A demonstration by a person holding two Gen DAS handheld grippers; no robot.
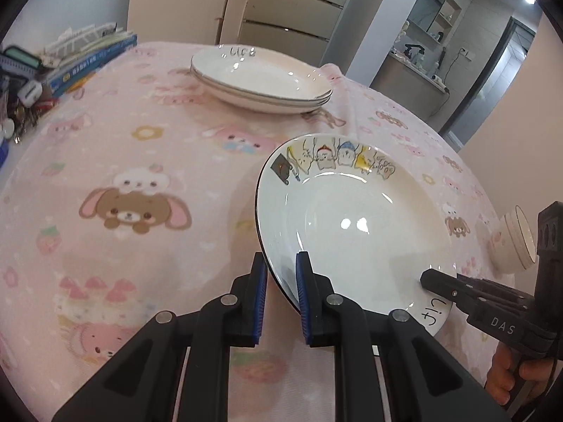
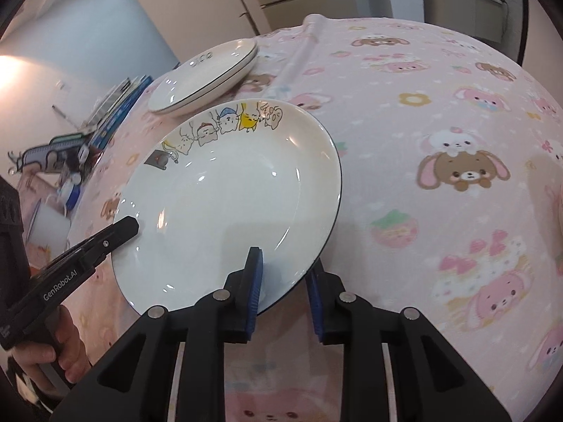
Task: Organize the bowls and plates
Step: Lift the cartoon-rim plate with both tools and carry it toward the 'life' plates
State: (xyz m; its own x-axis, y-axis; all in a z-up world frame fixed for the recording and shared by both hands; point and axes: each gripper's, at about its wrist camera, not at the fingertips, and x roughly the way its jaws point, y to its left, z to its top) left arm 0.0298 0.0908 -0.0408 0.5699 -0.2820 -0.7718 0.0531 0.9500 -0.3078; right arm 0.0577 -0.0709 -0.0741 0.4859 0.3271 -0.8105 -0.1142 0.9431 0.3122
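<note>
On the left, the left claw [image 1: 279, 270] is closed down to a narrow gap on the near left rim of a white ceramic plate with cartoon animals drawn along its far edge [image 1: 355, 225]. One blue-padded finger sits under the rim and the other over it, both pressing on the rim. The plate hangs tilted over the surface covered in a pink cloth printed with bunnies and bears [image 1: 140, 161], its left side raised.

To the right, the right claw [image 2: 285, 270] straddles the plate's opposite rim, one finger above the plate and one below. Its jaws stand a little further apart than the left's, and whether the pads still press on the rim cannot be told.

Beyond the held plate, near the far edge of the surface, lies a stack of white plates with thin dark rims [image 1: 262, 79]. At the far right of the left wrist view a small white bowl with a gold-lined rim [image 1: 515, 242] lies tipped on its side on the cloth.
</note>
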